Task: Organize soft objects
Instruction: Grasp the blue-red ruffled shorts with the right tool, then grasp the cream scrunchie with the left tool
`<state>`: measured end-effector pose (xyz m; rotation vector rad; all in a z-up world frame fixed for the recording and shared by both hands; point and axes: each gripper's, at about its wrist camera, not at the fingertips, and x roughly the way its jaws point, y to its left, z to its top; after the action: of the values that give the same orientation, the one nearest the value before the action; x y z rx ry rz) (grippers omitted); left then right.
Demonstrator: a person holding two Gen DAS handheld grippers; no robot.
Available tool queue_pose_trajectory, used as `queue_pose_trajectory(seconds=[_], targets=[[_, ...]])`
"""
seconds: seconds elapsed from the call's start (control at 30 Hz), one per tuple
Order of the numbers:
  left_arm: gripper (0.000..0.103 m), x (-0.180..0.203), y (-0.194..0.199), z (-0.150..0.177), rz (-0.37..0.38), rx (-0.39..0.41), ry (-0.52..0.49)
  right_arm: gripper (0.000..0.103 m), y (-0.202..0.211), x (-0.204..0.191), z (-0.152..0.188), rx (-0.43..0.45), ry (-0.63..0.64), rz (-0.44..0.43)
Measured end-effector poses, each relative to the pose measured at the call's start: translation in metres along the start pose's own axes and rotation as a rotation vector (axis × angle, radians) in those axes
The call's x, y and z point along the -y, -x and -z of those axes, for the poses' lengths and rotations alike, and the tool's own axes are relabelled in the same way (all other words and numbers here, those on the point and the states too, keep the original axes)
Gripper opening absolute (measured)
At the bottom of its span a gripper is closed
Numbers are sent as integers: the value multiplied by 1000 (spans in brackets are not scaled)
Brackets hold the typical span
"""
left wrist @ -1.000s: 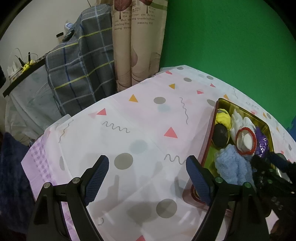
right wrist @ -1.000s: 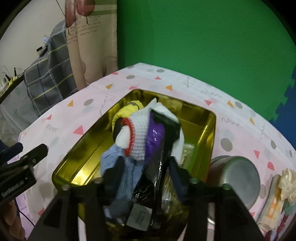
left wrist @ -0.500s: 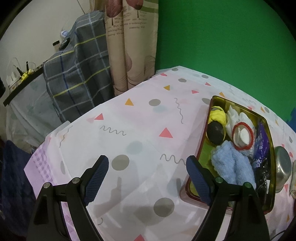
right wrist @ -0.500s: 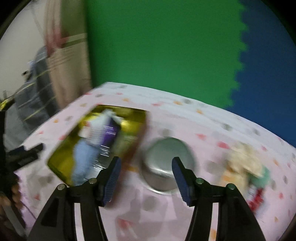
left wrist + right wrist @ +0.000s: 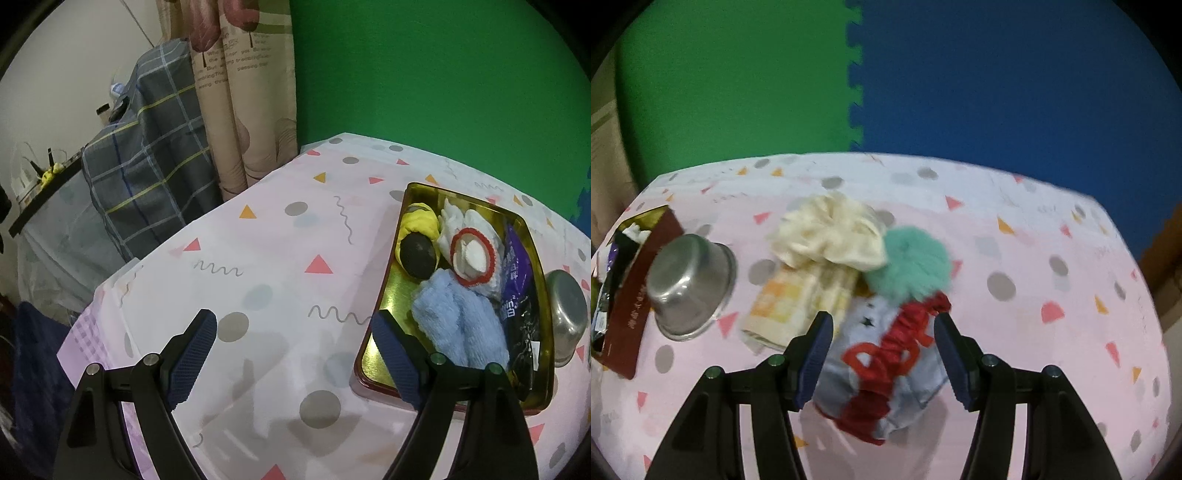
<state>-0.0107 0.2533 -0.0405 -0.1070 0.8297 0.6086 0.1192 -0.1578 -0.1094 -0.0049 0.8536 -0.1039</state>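
Right hand-held gripper (image 5: pixel 882 354) hangs open over the grey-and-red cloth (image 5: pixel 886 373); soft, light, floppy, so pinch a bunched fold near its middle

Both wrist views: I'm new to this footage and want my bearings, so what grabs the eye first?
In the left view, a gold tin packed with a blue towel, a red-trimmed white sock and a yellow roll. In the right view, the open right tool over a red-lettered grey cloth, beside a teal pom-pom and an upturned steel bowl.
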Motion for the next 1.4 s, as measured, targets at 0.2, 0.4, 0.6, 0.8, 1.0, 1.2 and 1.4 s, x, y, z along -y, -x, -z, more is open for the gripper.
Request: queue_pose_trajectory(seconds=[0.2,0.4,0.6,0.8,1.0,1.2,1.4], targets=[[84,9,5,2,-15,24,-44,60,-22,2,3,-22,-51,2],[84,16,12,3,9,40,-67,61,-33,-4,10,-33,48,23],[84,37,27,6,57,61,-137,61,-28,20,17,-17,91,29],[85,68,60,10,125,121,-236,61,-16,62,29,-2,71,60],[87,112,87,16,259,121,-316,61,-11,109,35,-3,15,95],[87,169,100,28,408,70,-394,67,-14,128,36,-7,-30,54],[87,228,109,46,482,59,-523,69,-15,128,37,-8,-29,46]])
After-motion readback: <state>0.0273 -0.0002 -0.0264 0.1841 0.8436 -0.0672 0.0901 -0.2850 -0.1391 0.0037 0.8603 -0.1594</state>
